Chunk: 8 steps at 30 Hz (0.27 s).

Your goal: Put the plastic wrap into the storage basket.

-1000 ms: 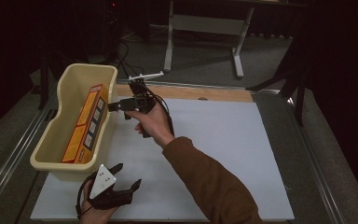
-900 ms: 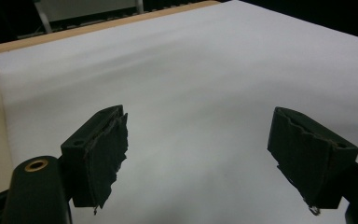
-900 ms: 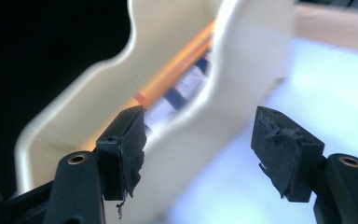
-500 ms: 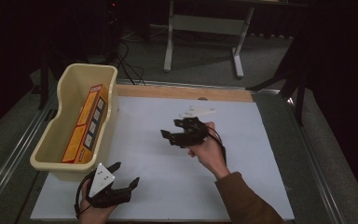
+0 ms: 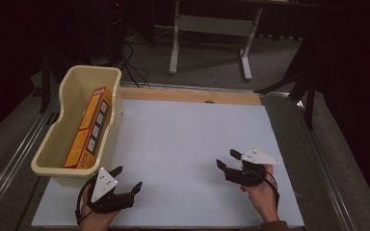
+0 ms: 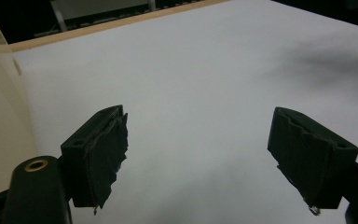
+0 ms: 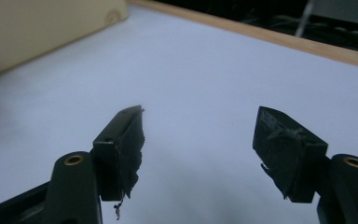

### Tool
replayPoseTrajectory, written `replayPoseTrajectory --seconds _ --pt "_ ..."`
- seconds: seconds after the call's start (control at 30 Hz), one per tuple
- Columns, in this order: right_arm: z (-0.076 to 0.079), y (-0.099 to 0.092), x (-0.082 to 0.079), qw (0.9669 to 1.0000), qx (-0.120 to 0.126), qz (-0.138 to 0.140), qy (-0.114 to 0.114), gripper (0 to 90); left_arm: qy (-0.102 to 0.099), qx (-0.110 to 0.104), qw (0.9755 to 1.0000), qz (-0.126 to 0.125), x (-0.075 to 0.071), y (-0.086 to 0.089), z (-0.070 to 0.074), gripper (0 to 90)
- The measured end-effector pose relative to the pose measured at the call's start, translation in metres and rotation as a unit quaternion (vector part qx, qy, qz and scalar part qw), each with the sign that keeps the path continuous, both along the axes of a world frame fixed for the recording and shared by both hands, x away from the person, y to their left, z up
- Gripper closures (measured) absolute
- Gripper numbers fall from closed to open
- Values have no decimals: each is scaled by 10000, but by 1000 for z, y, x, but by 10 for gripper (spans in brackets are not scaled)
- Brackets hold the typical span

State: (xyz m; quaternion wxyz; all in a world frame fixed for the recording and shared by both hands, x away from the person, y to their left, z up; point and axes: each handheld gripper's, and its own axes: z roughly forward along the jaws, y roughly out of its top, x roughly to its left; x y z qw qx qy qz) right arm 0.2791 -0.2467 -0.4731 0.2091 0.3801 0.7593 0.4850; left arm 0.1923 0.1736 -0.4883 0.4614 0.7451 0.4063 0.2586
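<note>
Orange box lies inside the cream tub, leaning lengthwise on its long edge against the tub's right-hand wall, printed face turned toward the table's open middle; I judge the packing step done, and what is in hand is parking both tools cleanly. My left gripper sits just beside the tub's near right corner, apart from it, jaws spread wide with nothing between them; in the left gripper view the tub's wall runs along the edge beside my left gripper and bare white sheet lies ahead. My right gripper rests well apart from the tub, far across the white sheet toward its near right part, jaws likewise wide and empty; the right gripper view shows the tub's corner distant beyond my right gripper, with the wooden strip further off.

To do this well, I would keep the left hand from drifting toward the tub, since a knock at that near corner could jostle it and tip the leaning box flat; I would leave both jaws open rather than snapping them, and set each tool down level on the sheet; whether the box sits squarely on the tub's floor I cannot tell from here.
</note>
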Motion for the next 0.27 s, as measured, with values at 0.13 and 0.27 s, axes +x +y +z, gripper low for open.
replayPoseTrajectory --seconds 0.13,0.27 --pt "-5 -21 -11 9991 151 -374 -90 330 -28 32 10000 10 -1 -1 1 196" --pt "-8 -33 -16 9982 228 -535 -134 332 -30 56 10000 19 -1 -1 0 196"
